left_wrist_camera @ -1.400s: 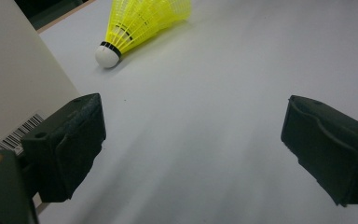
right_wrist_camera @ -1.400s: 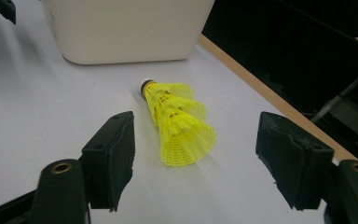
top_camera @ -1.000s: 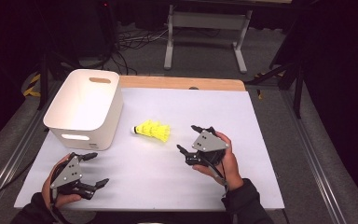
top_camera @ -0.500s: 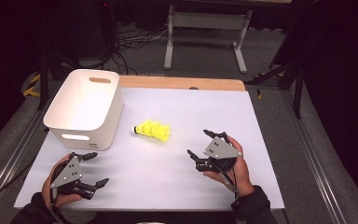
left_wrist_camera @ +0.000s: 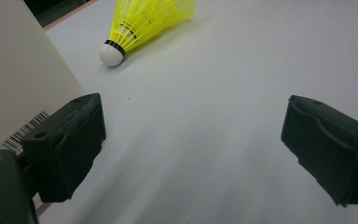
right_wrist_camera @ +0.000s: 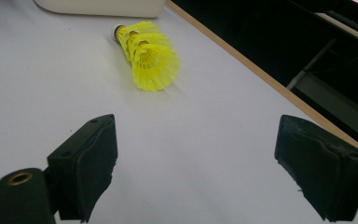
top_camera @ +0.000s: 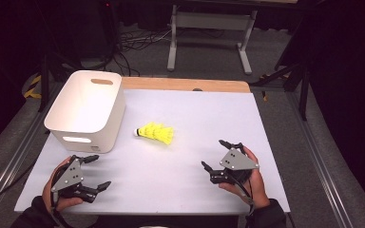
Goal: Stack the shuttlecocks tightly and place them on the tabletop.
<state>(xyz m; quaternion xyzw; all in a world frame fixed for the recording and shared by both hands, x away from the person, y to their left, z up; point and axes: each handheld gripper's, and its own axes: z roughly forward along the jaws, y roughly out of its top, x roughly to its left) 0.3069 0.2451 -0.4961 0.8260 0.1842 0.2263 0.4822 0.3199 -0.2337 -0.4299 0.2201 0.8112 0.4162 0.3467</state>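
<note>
A yellow shuttlecock stack (top_camera: 156, 133) with a white cork tip lies on its side in the middle of the white table (top_camera: 204, 118), right of a white bin (top_camera: 86, 110). My left gripper (top_camera: 100, 171) rests open at the near left, below the bin. In the left gripper view the shuttlecock (left_wrist_camera: 140, 25) lies well ahead of the empty gripper (left_wrist_camera: 191, 154). My right gripper (top_camera: 213, 154) sits at the near right, aimed toward the shuttlecock (right_wrist_camera: 147, 53). Its jaws have just been opening, and the gripper (right_wrist_camera: 196, 163) stands wide open with nothing between them.
The bin's wall (left_wrist_camera: 18, 88), with a barcode label, stands close on the left of the left gripper. A wooden strip (top_camera: 185, 84) edges the table's far side. A metal stand (top_camera: 209, 21) and cables lie on the floor beyond.
The right hand has drawn back from the shuttlecock toward the near right of the table, its jaws spreading. The left hand and the shuttlecock have stayed where they were.
</note>
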